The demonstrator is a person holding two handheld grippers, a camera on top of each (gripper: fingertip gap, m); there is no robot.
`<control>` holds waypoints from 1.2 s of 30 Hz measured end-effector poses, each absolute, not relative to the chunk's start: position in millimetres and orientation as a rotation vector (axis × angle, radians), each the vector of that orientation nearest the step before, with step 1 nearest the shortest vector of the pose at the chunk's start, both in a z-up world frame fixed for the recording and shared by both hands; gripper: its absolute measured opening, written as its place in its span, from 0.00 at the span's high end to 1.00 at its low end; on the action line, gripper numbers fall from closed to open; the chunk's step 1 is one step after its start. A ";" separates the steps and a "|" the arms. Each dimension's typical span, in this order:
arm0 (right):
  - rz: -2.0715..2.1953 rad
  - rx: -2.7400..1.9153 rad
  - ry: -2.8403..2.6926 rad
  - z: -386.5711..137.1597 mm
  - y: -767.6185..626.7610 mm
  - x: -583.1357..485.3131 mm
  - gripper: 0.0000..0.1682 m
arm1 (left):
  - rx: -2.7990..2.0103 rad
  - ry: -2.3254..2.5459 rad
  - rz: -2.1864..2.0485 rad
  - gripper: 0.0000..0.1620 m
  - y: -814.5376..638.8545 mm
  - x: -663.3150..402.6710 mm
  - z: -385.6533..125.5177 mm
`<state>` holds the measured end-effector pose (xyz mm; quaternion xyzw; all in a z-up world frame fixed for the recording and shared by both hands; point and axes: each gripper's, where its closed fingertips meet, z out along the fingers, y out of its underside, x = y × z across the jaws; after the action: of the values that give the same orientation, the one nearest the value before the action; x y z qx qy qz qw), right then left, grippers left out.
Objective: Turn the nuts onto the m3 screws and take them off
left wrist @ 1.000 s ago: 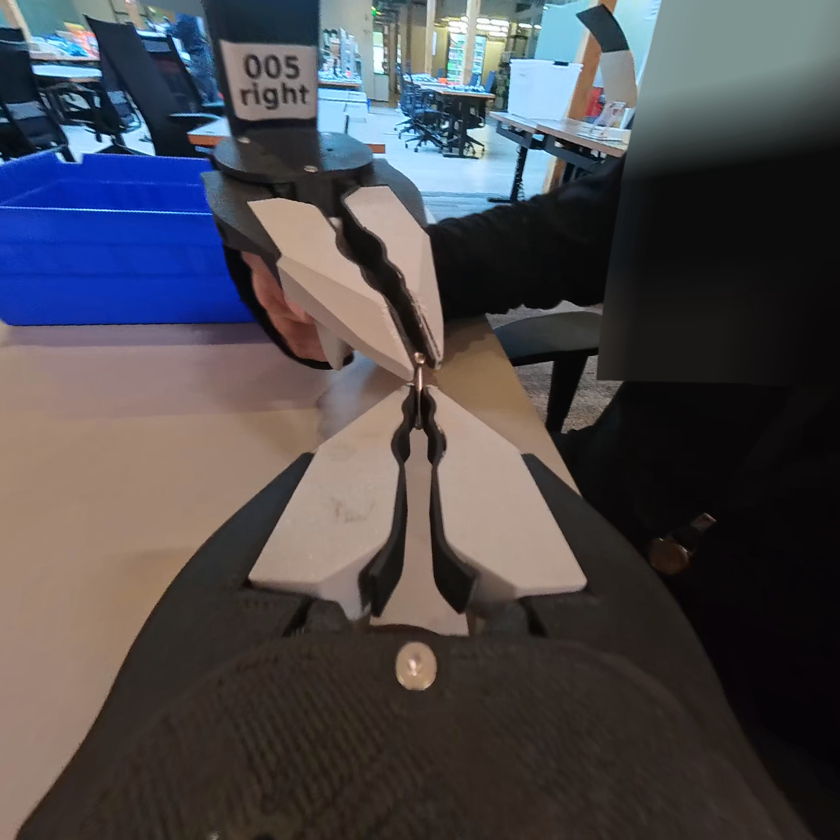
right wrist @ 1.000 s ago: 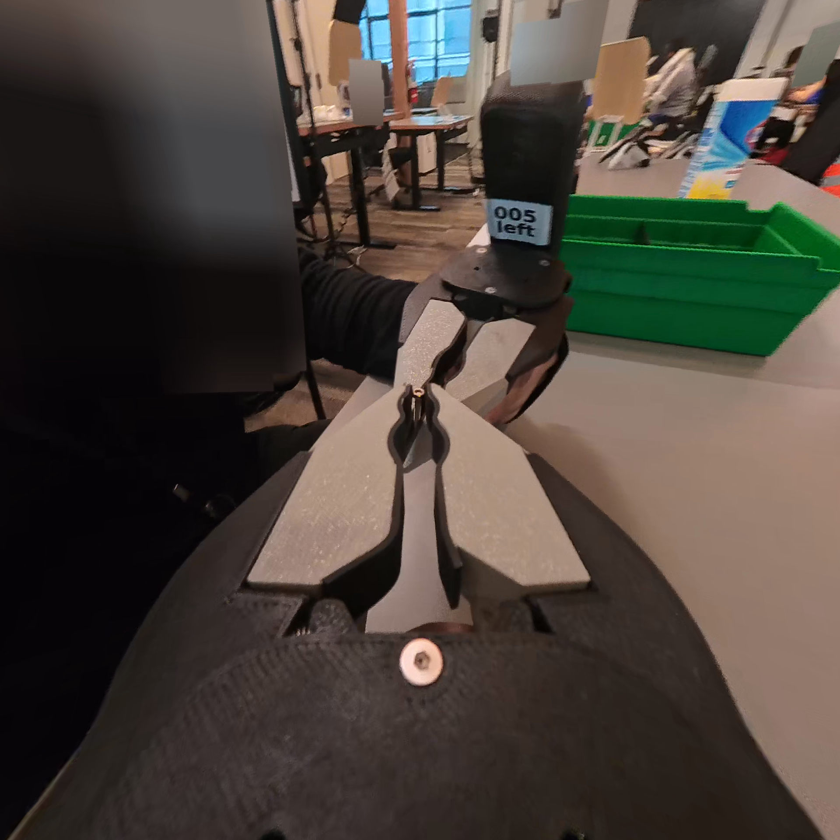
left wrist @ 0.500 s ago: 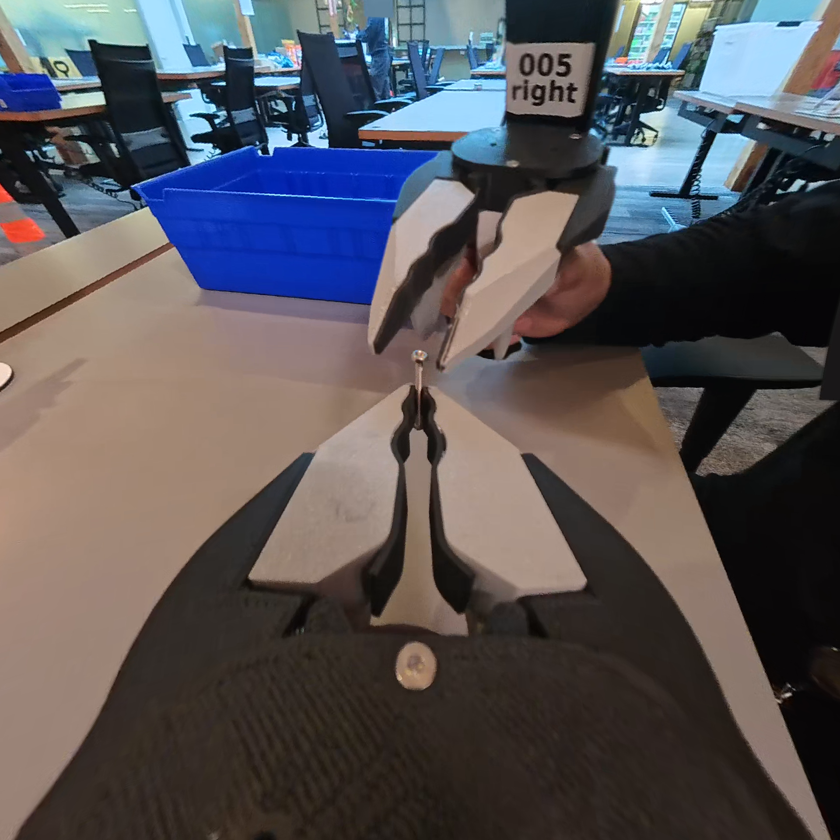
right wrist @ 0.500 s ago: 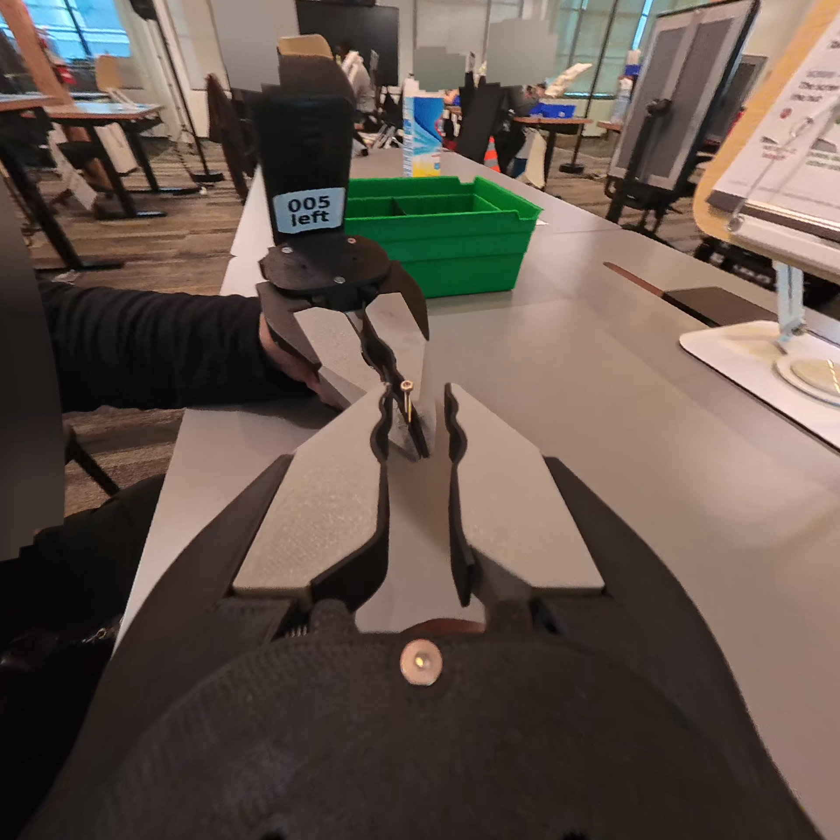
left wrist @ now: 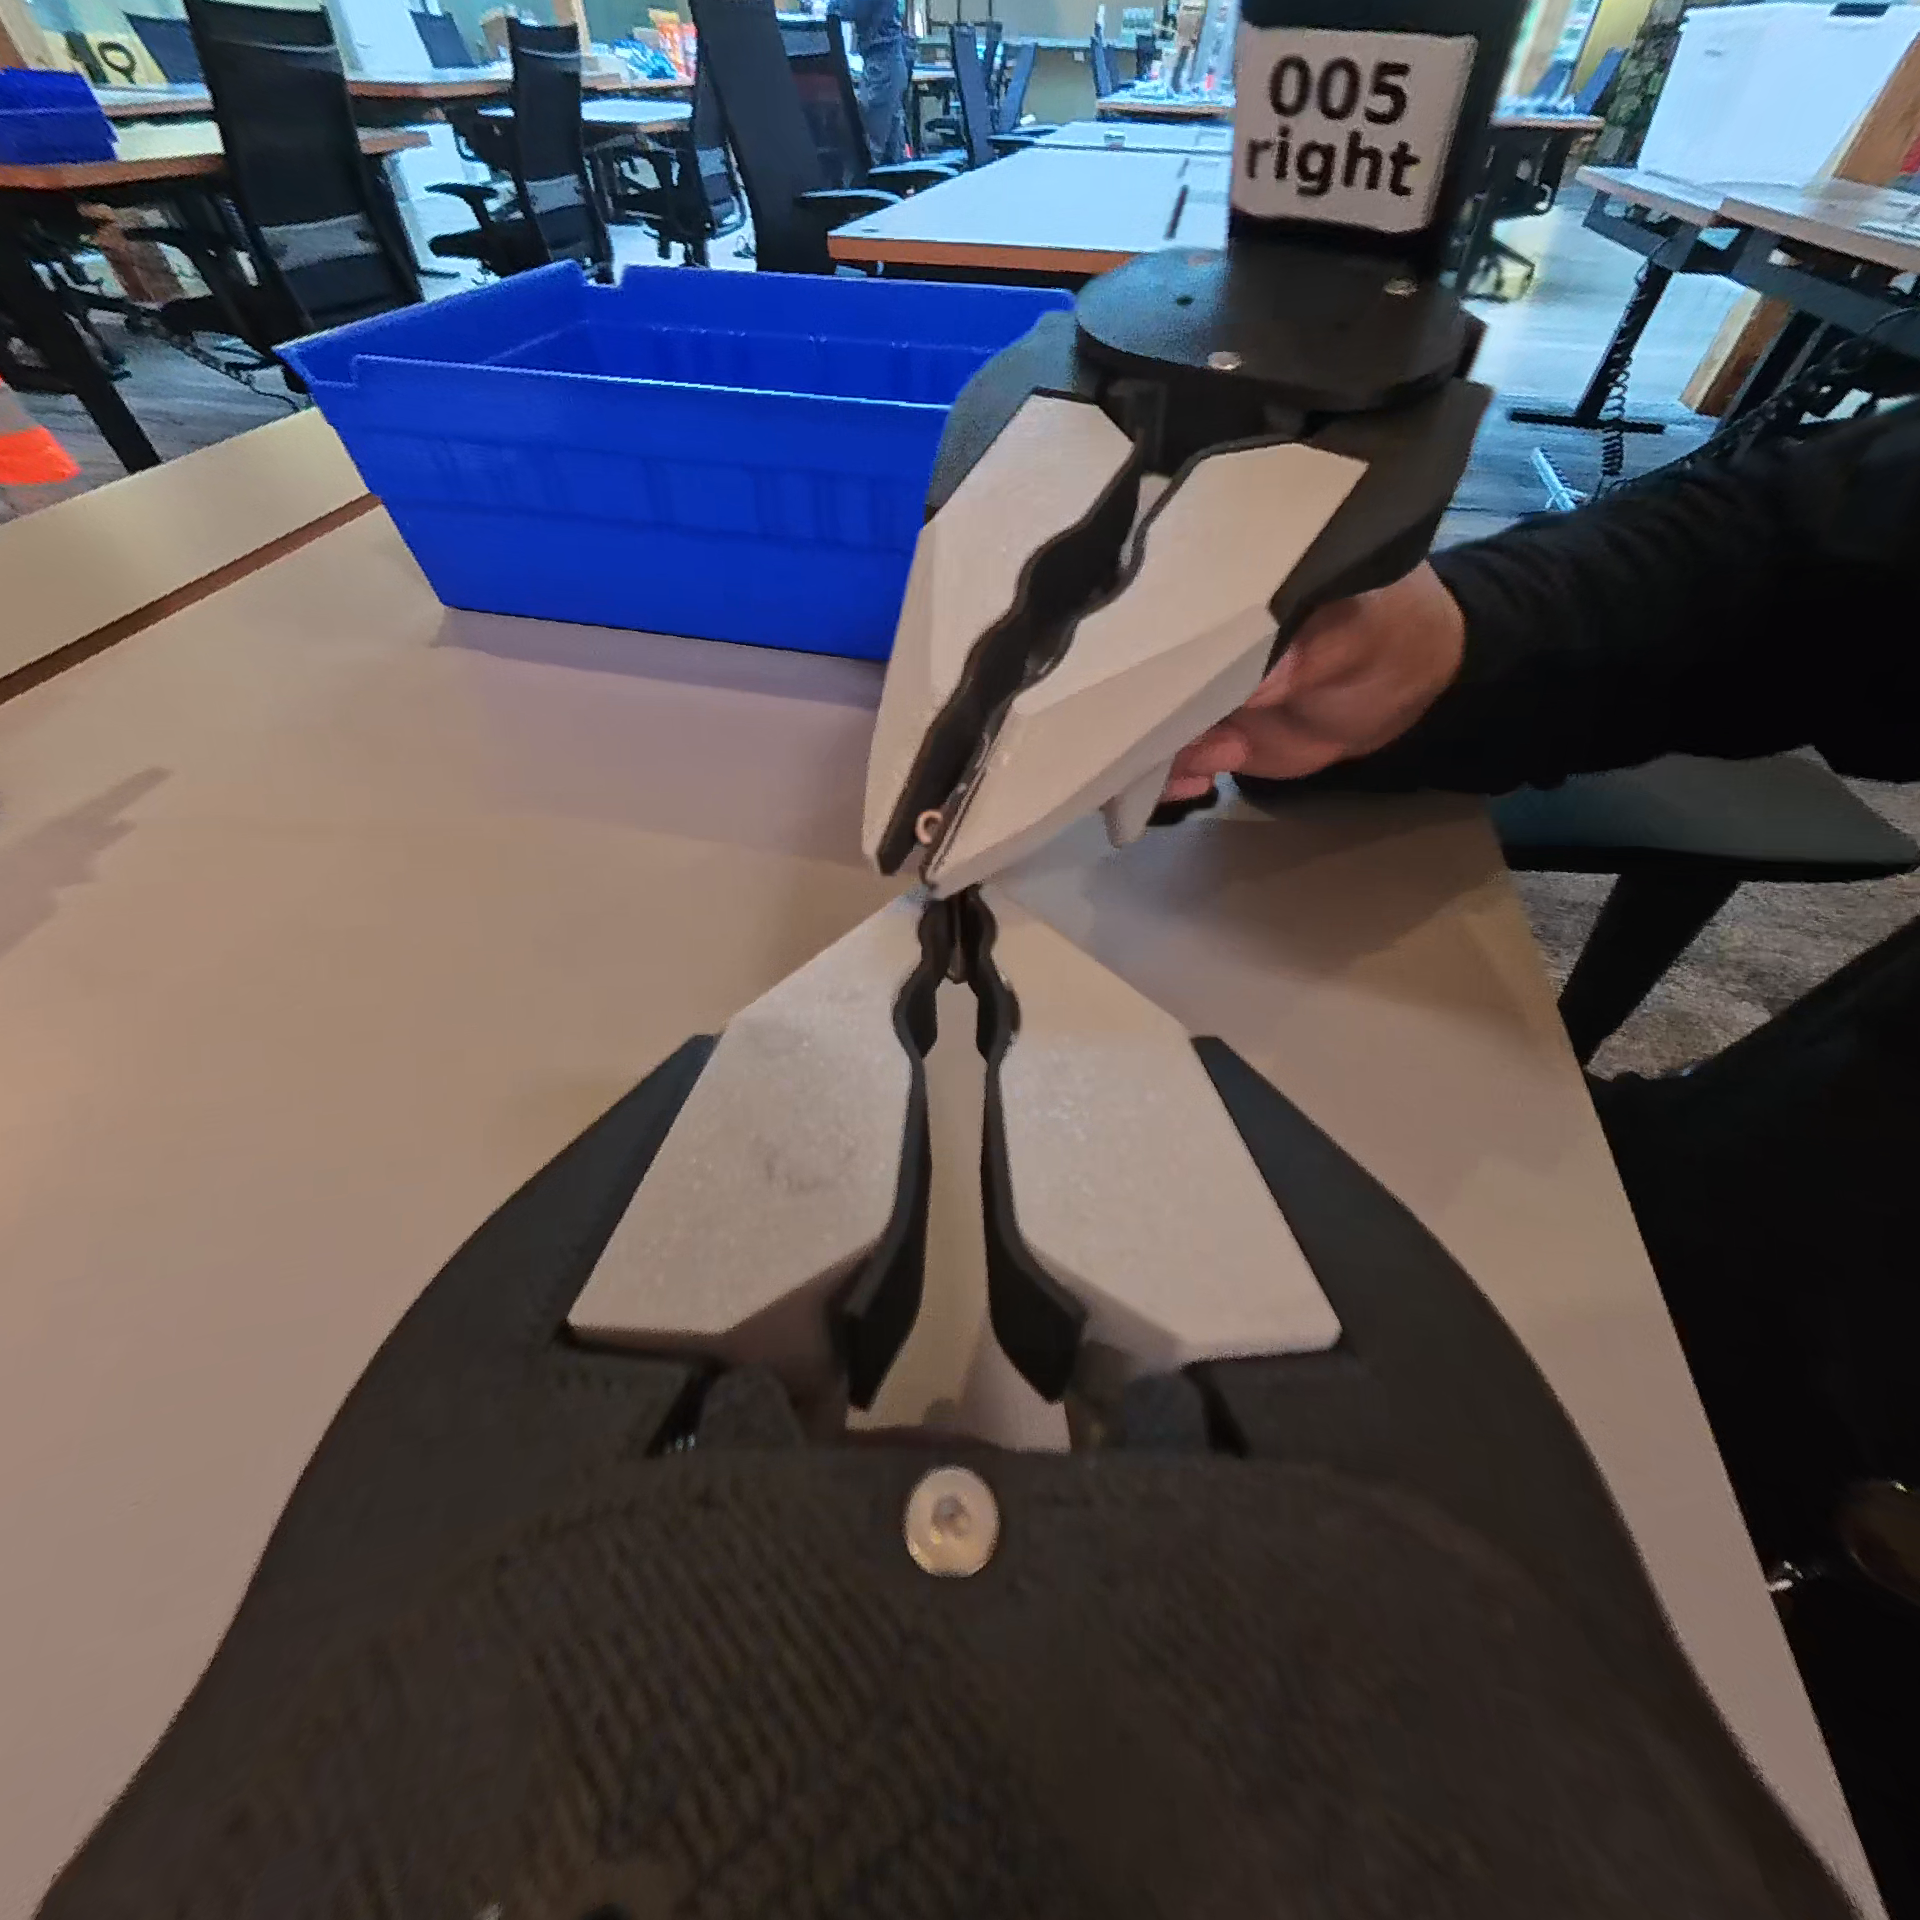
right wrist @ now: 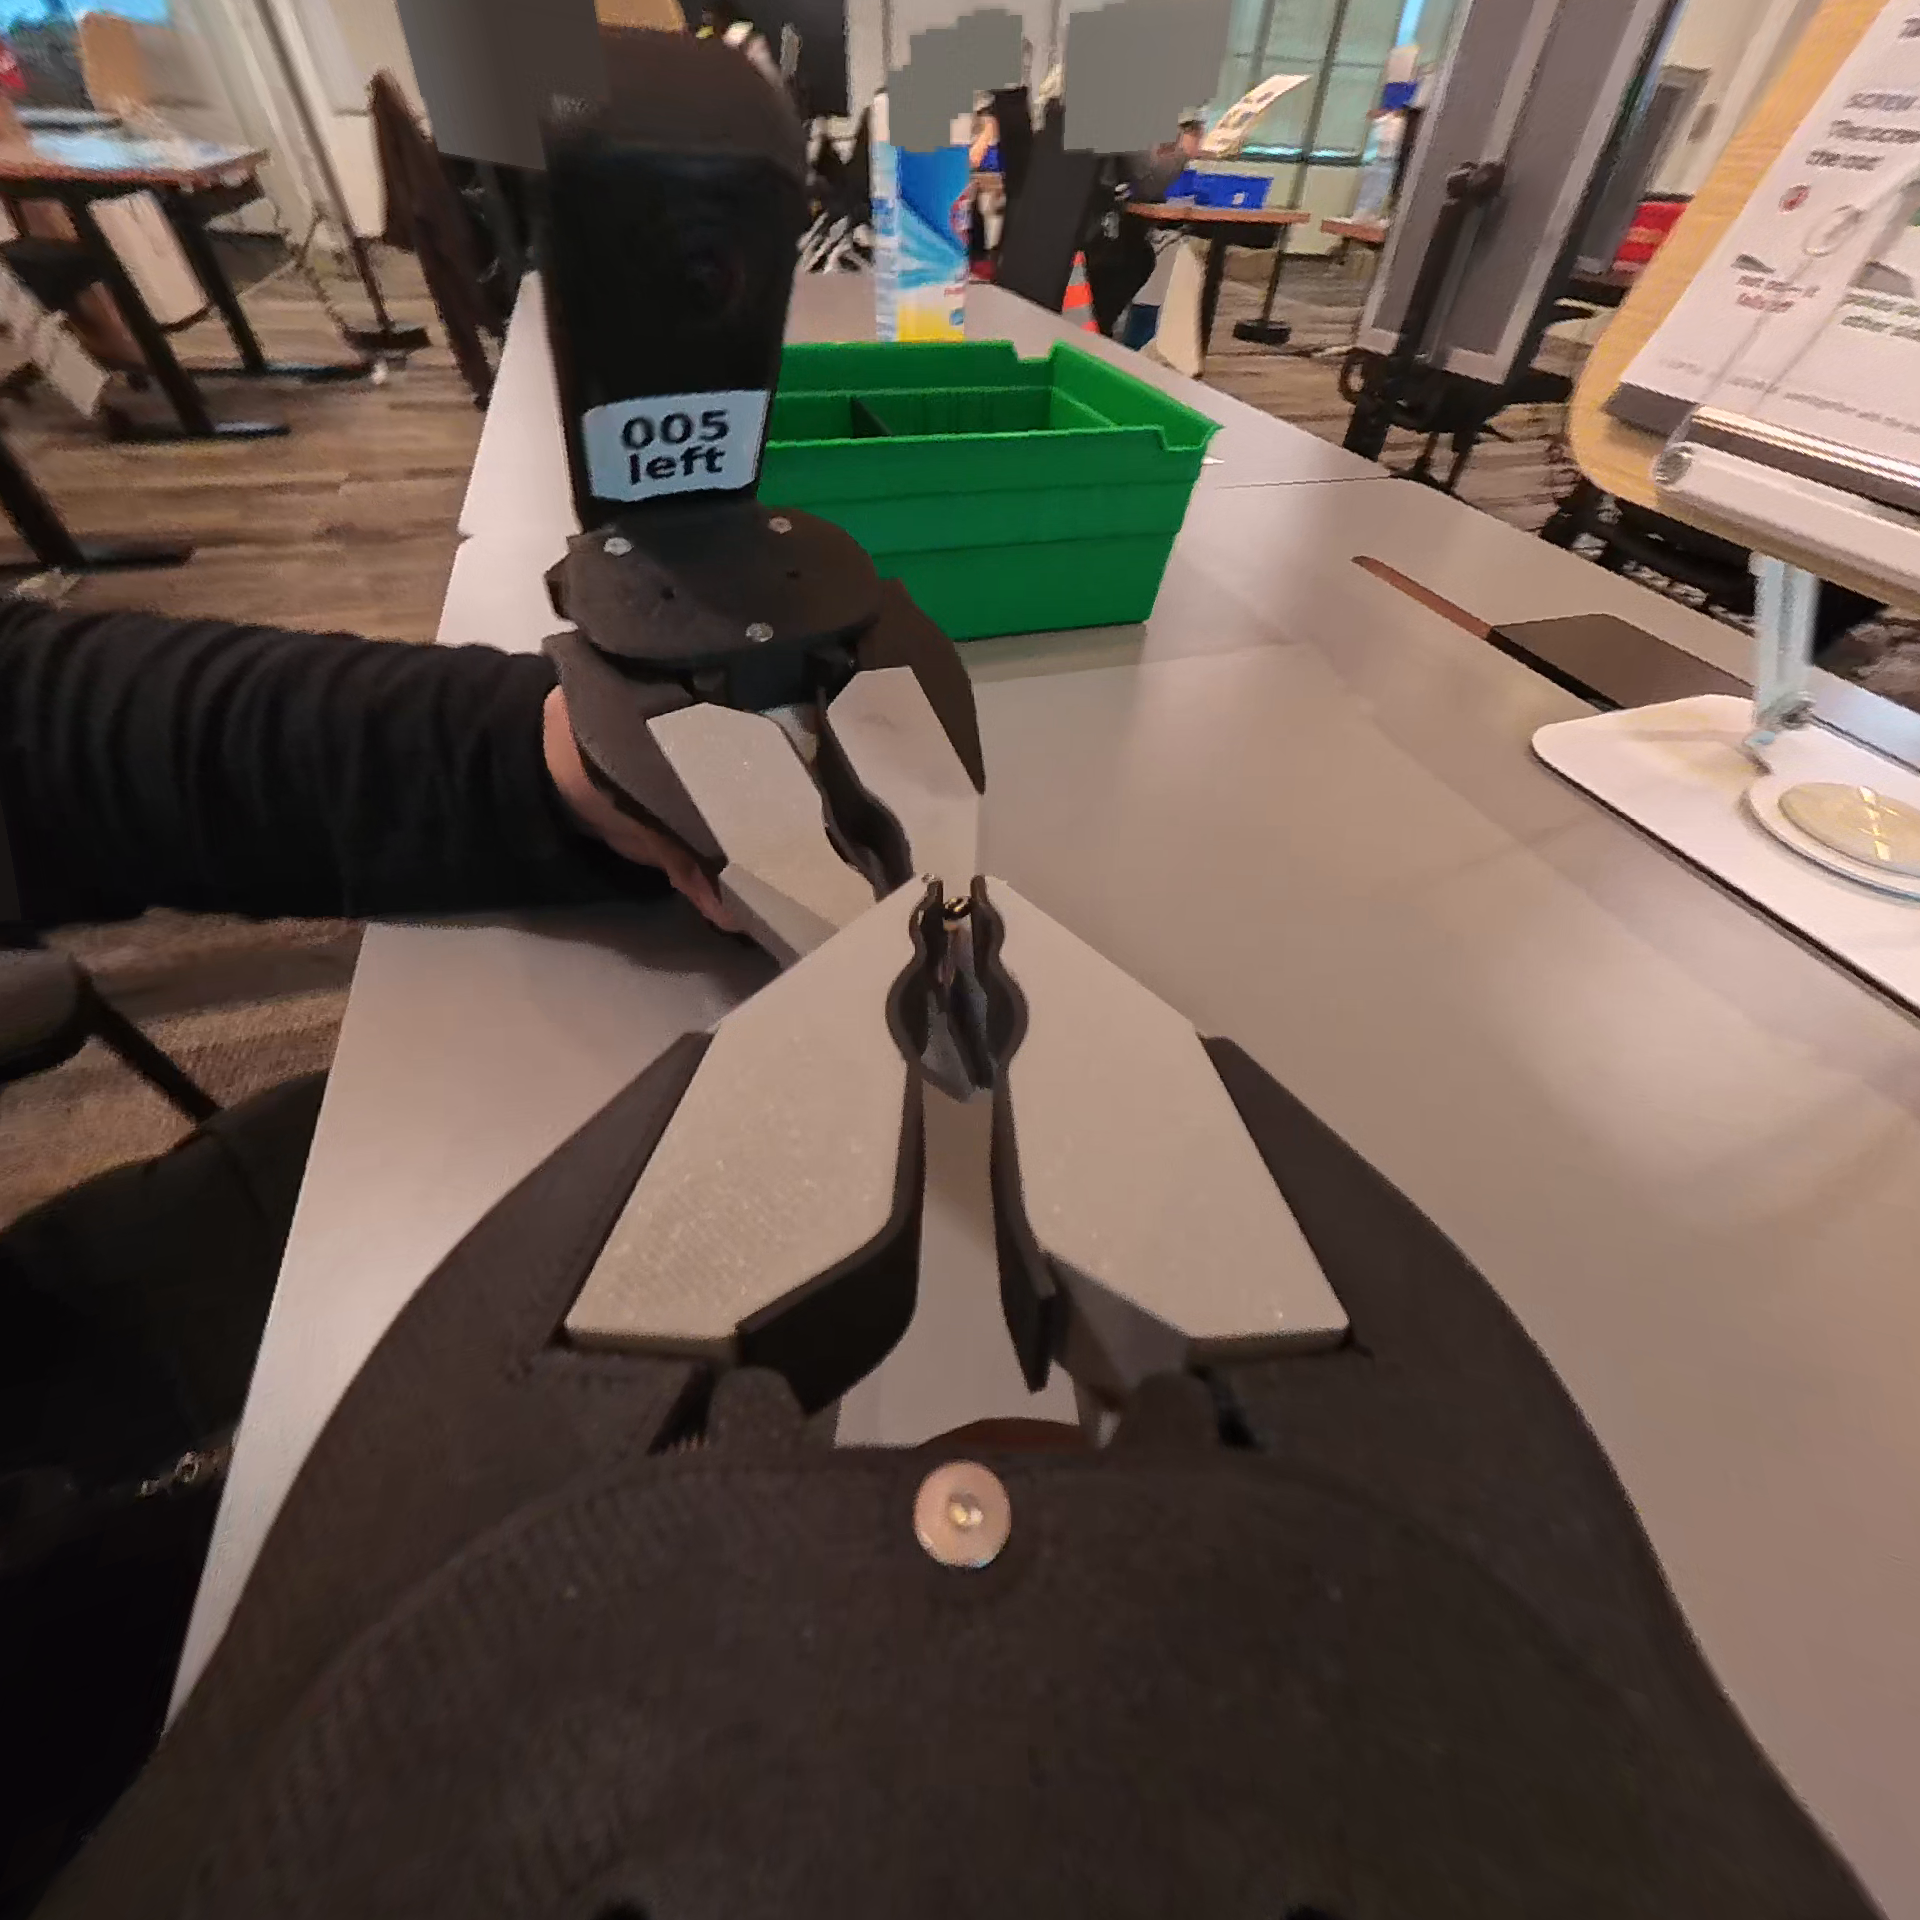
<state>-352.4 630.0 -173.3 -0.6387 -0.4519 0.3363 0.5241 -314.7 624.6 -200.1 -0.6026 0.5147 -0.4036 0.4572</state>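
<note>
Nut in R tongs, L tongs on screw.

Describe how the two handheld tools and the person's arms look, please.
Both tools, left tool and right tool, have pale grey wedge-shaped fingers with wavy black inner pads on a black, ribbed, rounded body. Each carries a black upright post with a white label. The person's arms wear black long sleeves.
</note>
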 end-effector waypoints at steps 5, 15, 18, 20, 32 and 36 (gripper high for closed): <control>0.875 -1.464 -1.265 -174.7 619.0 -355.1 0.99 | -1.462 1.301 -1.027 1.00 617.5 -315.5 -198.5; 1.110 -1.350 -1.332 -161.5 614.4 -355.3 0.99 | -1.456 1.298 -1.072 1.00 615.5 -316.3 -196.6; 1.117 -1.366 -1.289 -158.5 622.3 -350.0 0.99 | -1.467 1.308 -1.066 1.00 615.6 -315.0 -200.1; 1.116 -1.372 -1.251 -154.5 627.1 -346.8 0.99 | -1.470 1.308 -1.065 1.00 615.9 -314.7 -200.8; 1.026 -1.328 -1.257 -160.6 621.4 -340.7 0.99 | -1.432 1.261 -0.974 1.00 626.6 -316.9 -196.4; 0.847 -1.243 -1.355 -162.4 611.1 -341.7 0.99 | -1.393 1.319 -0.923 1.00 619.8 -314.8 -199.4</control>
<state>-341.7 611.1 -162.4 -0.5207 -0.5677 0.3548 0.5299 -314.8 619.8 -199.4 -0.5724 0.5419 -0.3789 0.4849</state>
